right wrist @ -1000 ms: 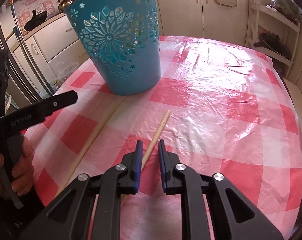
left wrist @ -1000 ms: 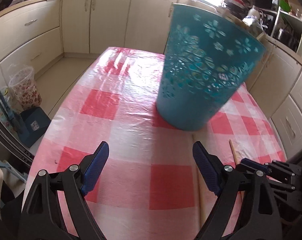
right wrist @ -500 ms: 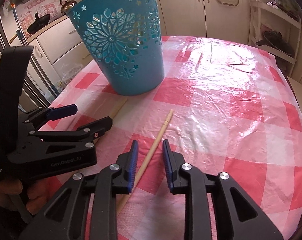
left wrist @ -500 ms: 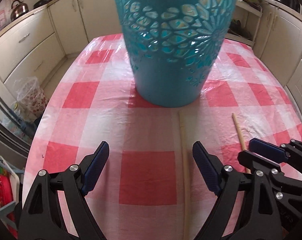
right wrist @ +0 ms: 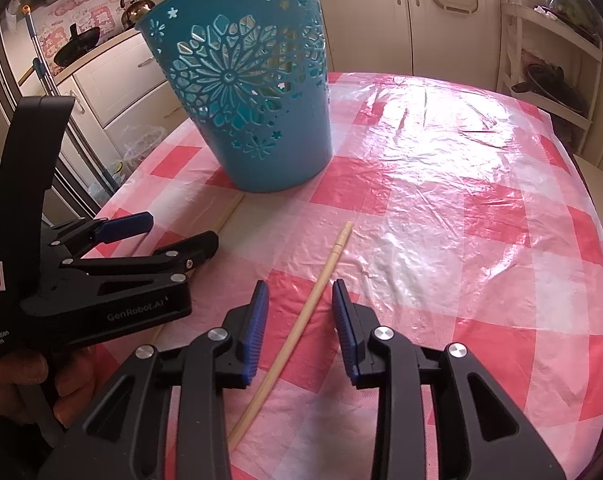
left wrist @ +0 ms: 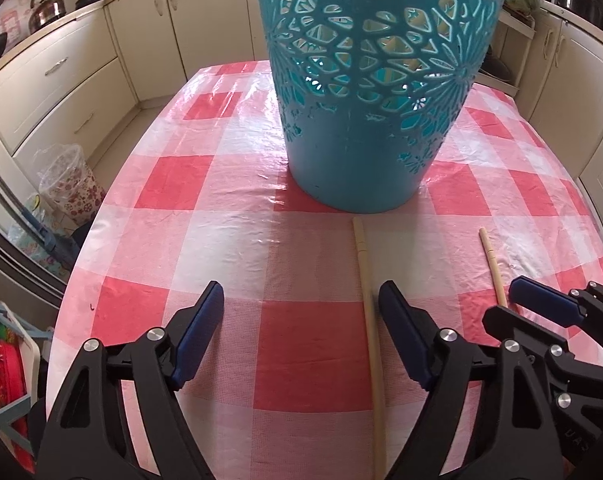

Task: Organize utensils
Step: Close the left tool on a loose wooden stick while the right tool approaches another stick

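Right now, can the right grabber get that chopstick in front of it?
Probably yes. The chopstick lies between the open pads of the right gripper, which have just been opening, and nothing covers it on the table.

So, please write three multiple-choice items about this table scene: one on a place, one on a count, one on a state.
1. Where does the nearer chopstick lie in the right wrist view?
A. inside the basket
B. on the tablecloth, between the open fingers of the right hand-held gripper
C. on the floor

2. How many chopsticks lie on the tablecloth?
A. two
B. four
C. none

3. How does the blue basket stand?
A. tipped on its side
B. upside down
C. upright on the tablecloth

Answers:
1 B: the stick runs through the gap between the blue pads, and neither pad presses on it.
2 A: the left wrist view shows one stick beside the right finger of the left hand-held gripper and a second one further right.
3 C: its narrow base sits on the cloth and the rim is up.
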Action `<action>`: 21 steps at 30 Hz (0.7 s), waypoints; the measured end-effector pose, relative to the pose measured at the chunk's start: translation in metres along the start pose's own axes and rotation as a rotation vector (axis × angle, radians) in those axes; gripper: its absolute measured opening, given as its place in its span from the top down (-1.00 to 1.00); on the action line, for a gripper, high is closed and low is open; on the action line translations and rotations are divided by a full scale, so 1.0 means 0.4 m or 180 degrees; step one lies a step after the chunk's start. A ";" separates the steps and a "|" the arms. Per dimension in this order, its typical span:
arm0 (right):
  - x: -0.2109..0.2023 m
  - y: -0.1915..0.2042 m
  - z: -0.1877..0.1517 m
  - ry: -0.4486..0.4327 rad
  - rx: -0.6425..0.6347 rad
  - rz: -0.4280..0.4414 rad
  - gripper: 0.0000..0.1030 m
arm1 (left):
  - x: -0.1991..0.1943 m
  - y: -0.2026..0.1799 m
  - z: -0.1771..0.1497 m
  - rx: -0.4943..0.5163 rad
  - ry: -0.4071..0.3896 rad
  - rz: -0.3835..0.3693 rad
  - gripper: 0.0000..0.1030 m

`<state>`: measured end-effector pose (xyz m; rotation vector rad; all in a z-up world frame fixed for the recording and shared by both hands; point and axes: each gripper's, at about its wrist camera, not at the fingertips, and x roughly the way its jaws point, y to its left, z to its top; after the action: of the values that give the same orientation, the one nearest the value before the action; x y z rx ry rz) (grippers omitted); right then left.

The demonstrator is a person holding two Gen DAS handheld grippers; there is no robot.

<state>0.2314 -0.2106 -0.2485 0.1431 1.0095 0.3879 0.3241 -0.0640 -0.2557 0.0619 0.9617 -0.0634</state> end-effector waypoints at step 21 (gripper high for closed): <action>0.018 -0.004 0.016 0.0023 -0.0121 -0.0215 0.73 | 0.001 -0.034 0.013 0.0112 -0.0033 -0.0108 -0.15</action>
<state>0.2406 -0.2091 -0.2513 0.0733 1.0107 0.3460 0.3275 -0.0778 -0.2535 0.0777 0.9514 -0.1120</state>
